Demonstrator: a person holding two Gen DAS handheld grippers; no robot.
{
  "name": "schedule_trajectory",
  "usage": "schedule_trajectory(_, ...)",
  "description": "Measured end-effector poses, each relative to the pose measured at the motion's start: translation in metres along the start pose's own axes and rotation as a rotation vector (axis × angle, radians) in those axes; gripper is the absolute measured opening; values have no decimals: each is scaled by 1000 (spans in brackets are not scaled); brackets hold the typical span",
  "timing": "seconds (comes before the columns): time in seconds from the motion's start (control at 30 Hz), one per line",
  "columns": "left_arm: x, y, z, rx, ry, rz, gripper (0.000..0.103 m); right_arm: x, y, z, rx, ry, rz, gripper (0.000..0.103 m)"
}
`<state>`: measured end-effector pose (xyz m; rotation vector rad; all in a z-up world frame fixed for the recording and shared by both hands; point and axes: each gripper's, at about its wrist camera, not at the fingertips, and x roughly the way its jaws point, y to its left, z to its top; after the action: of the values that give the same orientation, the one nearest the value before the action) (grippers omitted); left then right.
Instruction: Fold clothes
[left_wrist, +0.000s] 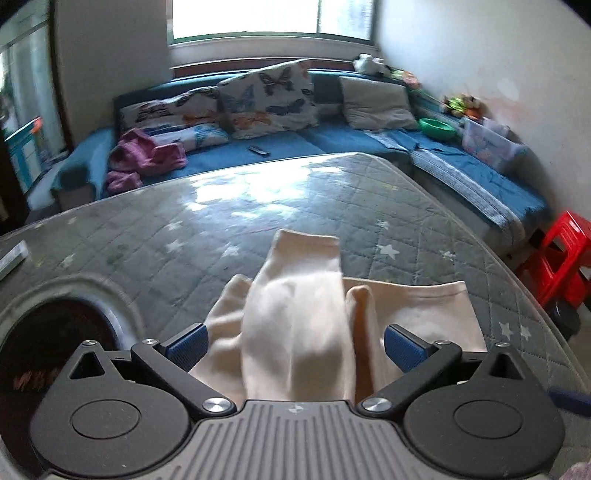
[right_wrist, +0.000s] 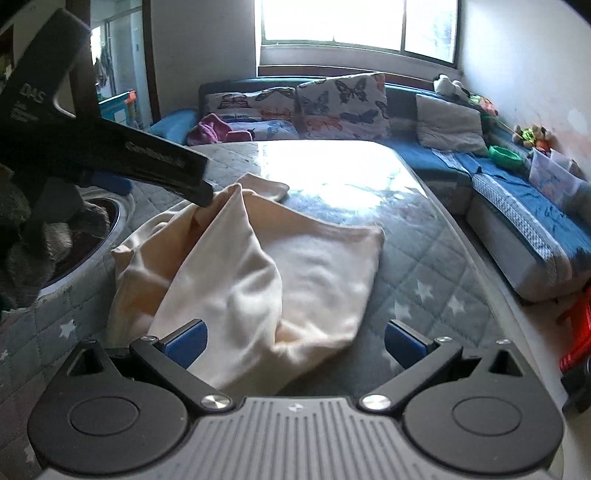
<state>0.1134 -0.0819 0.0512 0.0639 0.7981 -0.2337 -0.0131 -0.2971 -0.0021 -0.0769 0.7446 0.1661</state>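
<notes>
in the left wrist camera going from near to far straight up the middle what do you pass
Left gripper, open, jaws wide → cream garment → grey quilted star mat → remote control on the blue sofa → butterfly cushion → window.

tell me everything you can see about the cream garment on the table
The cream garment is soft, knit-looking cloth lying bunched and partly folded on the grey quilted star-print table cover. One narrow part, seemingly a sleeve, lies over the middle and points away toward the sofa, ending in a hemmed cuff. Its near edge sits between the open jaws of the left gripper; from the right wrist view that gripper's tip appears to touch a raised ridge of cloth. The right gripper is open over a near corner.
</notes>
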Motion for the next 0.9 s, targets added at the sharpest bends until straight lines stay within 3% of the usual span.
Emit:
schedule_trajectory(0.17,31,8,22,-47,37,-4,94,17,-2,21,-25,-17,45,94)
schedule_trajectory(0.47,83,2,46,7,143,-14,91,57,-3,54,-28,-13,168,78)
schedule_trajectory(0.53,89,5,43,17,171,-12,84,65,-3,59,-15,-7,200,72)
schedule_trajectory(0.6,93,11,39,8,196,-19,67,74,-3,63,-3,0,230,68)
schedule_trajectory(0.73,89,21,36,0,195,-42,43,93,2,66,-34,18,230,58)
schedule_trajectory(0.8,85,24,36,-6,187,-54,25,103,6,67,-52,31,221,57)
schedule_trajectory(0.9,78,28,36,-21,177,-72,24,114,10,67,-56,46,231,55)
